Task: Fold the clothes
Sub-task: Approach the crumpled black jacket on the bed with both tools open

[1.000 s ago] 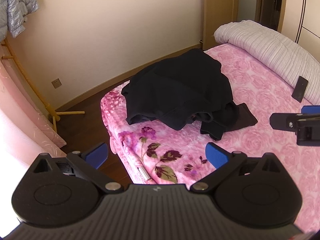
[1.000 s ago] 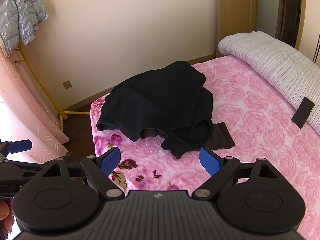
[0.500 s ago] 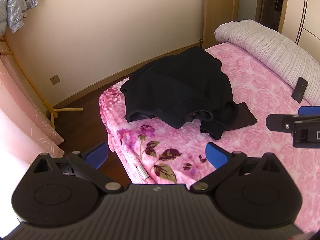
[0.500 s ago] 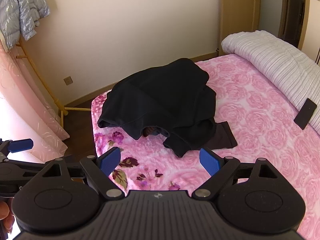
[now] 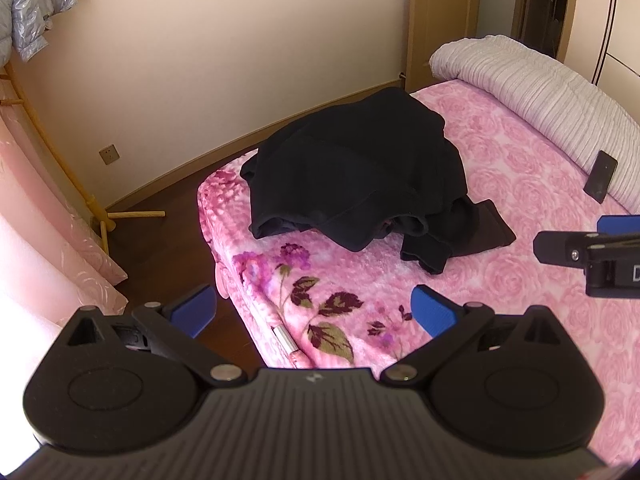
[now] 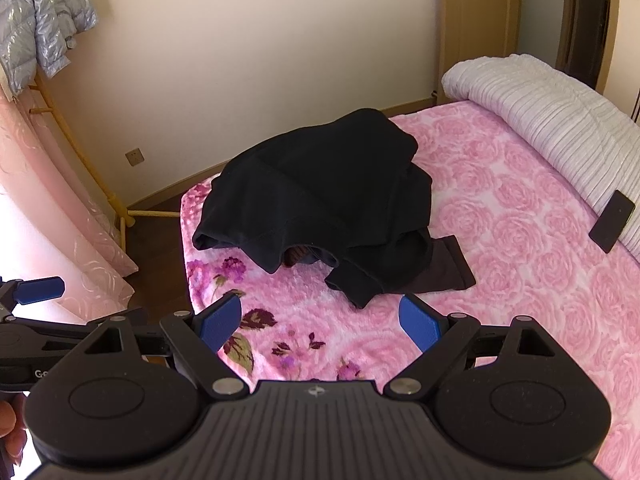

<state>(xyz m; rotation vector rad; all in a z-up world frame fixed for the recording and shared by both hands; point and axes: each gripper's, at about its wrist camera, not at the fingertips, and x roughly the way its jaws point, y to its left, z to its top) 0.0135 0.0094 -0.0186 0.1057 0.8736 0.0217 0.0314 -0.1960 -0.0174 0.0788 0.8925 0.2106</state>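
Observation:
A heap of black clothes lies crumpled near the corner of the pink rose-patterned bed. A dark brown garment pokes out flat from under its right side. My left gripper hovers open over the bed's near corner, short of the heap, nothing between its blue pads. My right gripper is open too, just in front of the heap's nearest hanging fold. Each gripper shows at the edge of the other's view.
A rolled white striped duvet lies along the bed's far right, with a black phone against it. A wooden rack with a silver puffer jacket, pink curtains and dark floor lie to the left.
Both grippers have drifted slightly; the heap sits a little further right and lower in the right wrist view. The clothes have not moved and both jaws stay open.

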